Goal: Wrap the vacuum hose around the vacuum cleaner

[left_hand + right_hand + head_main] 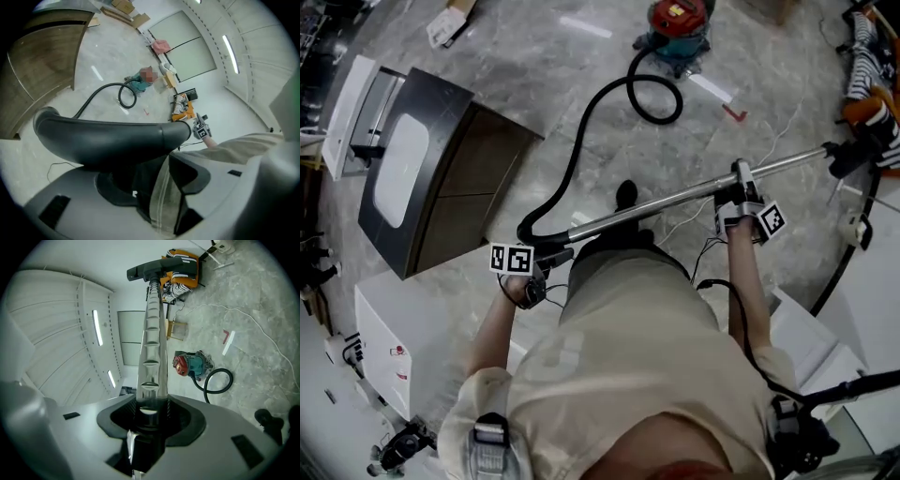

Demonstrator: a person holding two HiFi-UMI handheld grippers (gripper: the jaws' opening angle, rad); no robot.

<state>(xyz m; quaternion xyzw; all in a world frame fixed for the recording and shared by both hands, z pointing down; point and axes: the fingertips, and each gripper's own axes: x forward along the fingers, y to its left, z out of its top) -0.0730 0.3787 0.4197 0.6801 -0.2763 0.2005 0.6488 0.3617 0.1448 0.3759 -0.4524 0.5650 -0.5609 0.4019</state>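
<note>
The red and teal vacuum cleaner (680, 23) (192, 364) stands on the floor far ahead. Its black hose (581, 141) (101, 91) loops once beside it and runs back to the curved black handle (539, 234) (108, 138). A chrome wand (675, 199) (152, 333) leads from the handle to the black floor nozzle (853, 155) (152, 269). My right gripper (741, 187) (150, 413) is shut on the wand, held level. My left gripper (546, 262) (150, 173) sits under the handle with its jaws apart; the handle lies across their tips, not pinched.
A dark cabinet (441, 178) stands to the left, with white boxes (384, 328) near my left side. Thin cables (694, 220) trail over the marble floor. Orange and striped items (872, 94) and white panels (806, 337) crowd the right.
</note>
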